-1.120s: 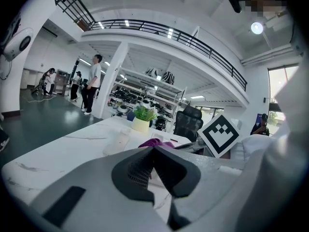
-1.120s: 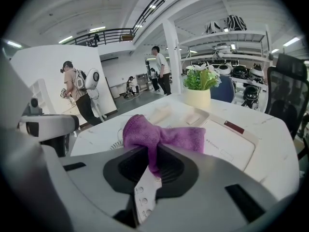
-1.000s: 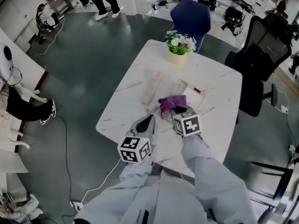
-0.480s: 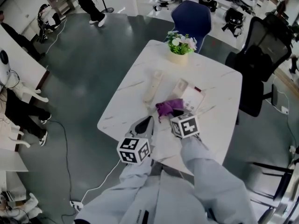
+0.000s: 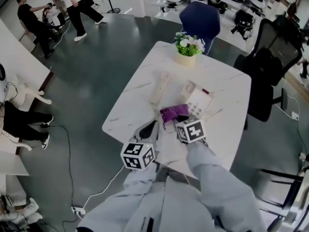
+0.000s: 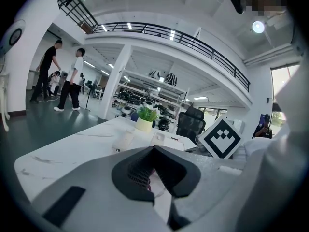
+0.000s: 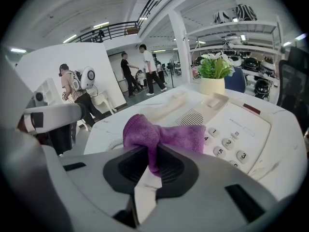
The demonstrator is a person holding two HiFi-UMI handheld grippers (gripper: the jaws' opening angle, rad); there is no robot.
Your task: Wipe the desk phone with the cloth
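Purple cloth (image 5: pixel 172 113) pinched at the desk phone (image 5: pixel 198 101) on the white table (image 5: pixel 227 81).
Head view: right gripper (image 5: pixel 177 120) just beside left gripper (image 5: pixel 154 125). Left gripper view: jaws pressed together. Right gripper view: jaws clamped on the cloth, lying against the keypad edge.

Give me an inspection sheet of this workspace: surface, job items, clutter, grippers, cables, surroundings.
Surface: white veined table.
Job's things: desk phone near the table's middle; its handset lies off the cradle, to the left; purple cloth over the phone's near corner.
Clutter: flower pot at the far edge.
Grippers: right gripper shut on the cloth; left gripper shut, empty.
Cables: white cable on the floor under the table.
Surroundings: blue chair, black office chair, people on the open floor.
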